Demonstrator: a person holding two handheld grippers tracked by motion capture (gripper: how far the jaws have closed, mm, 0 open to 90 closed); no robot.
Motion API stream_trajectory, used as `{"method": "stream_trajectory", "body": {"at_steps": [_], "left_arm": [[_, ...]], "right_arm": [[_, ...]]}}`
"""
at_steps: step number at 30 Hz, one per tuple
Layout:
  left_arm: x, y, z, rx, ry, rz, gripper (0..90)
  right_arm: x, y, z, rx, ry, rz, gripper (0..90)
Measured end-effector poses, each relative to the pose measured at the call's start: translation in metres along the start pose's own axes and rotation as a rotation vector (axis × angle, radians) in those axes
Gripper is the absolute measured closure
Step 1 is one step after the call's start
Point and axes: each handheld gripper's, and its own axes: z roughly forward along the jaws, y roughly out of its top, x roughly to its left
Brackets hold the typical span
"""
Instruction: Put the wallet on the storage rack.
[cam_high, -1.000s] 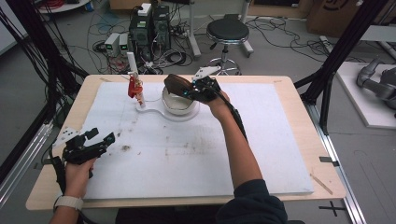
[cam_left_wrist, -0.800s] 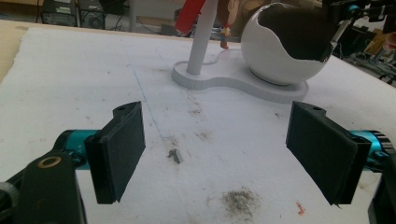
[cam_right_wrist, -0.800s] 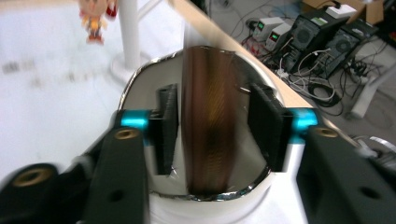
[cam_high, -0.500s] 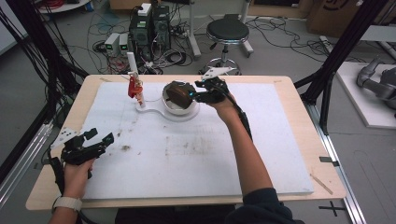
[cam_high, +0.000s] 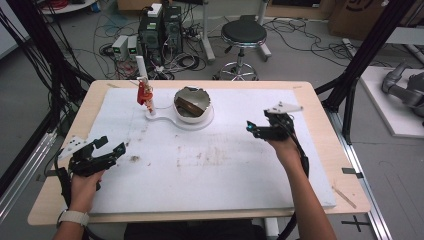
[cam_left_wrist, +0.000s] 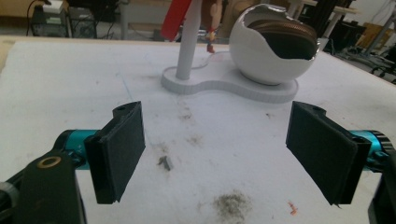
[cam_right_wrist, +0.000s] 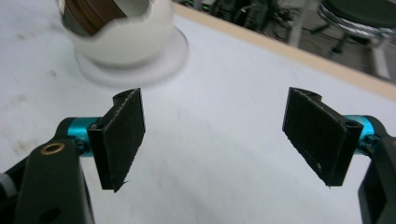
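Observation:
A white cracked-egg-shaped bowl (cam_high: 192, 103) stands on a white base (cam_high: 165, 119) at the back middle of the table, with a brown object (cam_high: 190, 105) lying inside it. A white post (cam_high: 142, 75) with a small red figure (cam_high: 144, 93) rises from the same base. My right gripper (cam_high: 256, 131) hovers right of the bowl, open and empty; the bowl (cam_right_wrist: 119, 28) lies ahead of it. My left gripper (cam_high: 111, 148) rests near the table's left front, open and empty, facing the bowl (cam_left_wrist: 275, 46) and the post (cam_left_wrist: 189, 42).
A white sheet (cam_high: 225, 165) covers the wooden table (cam_high: 320, 107), with dirt smudges (cam_left_wrist: 231, 205) near my left gripper. Beyond the far edge stand a black stool (cam_high: 243, 35), computer boxes (cam_high: 162, 30) and loose cables. Black frame legs flank both sides.
My right gripper has let go of the brown object, which now lies in the bowl, and has drawn back to the right and nearer to me. The left gripper has stayed put.

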Motion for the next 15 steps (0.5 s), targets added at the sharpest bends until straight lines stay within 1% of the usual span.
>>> {"method": "stream_trajectory", "body": {"at_steps": [1,3,5,7,9,11,12,15], "left_arm": [[-0.001,0.001,0.0,-0.007,-0.005,0.007,19.5],[-0.002,0.004,0.002,-0.024,-0.016,0.008,19.5],[-0.003,0.007,0.004,-0.033,-0.024,0.008,19.5],[-0.005,0.009,0.007,-0.038,-0.033,0.016,19.5],[-0.006,0.011,0.01,-0.038,-0.038,0.025,19.5],[-0.007,0.011,0.012,-0.039,-0.038,0.026,19.5],[-0.009,0.011,0.013,-0.038,-0.038,0.027,19.5],[-0.011,0.009,0.013,-0.031,-0.042,0.031,19.5]], "right_arm": [[-0.001,-0.011,-0.006,0.0,-0.015,0.014,20.4],[-0.003,-0.032,-0.017,-0.007,-0.043,0.026,20.3],[-0.003,-0.046,-0.027,-0.022,-0.055,0.031,20.3],[-0.003,-0.058,-0.035,-0.034,-0.066,0.054,20.3],[-0.004,-0.063,-0.039,-0.035,-0.06,0.048,20.3],[-0.005,-0.066,-0.043,-0.035,-0.068,0.054,20.3],[-0.006,-0.066,-0.044,-0.039,-0.075,0.05,20.3],[-0.006,-0.07,-0.048,-0.046,-0.078,0.057,20.3]]}}
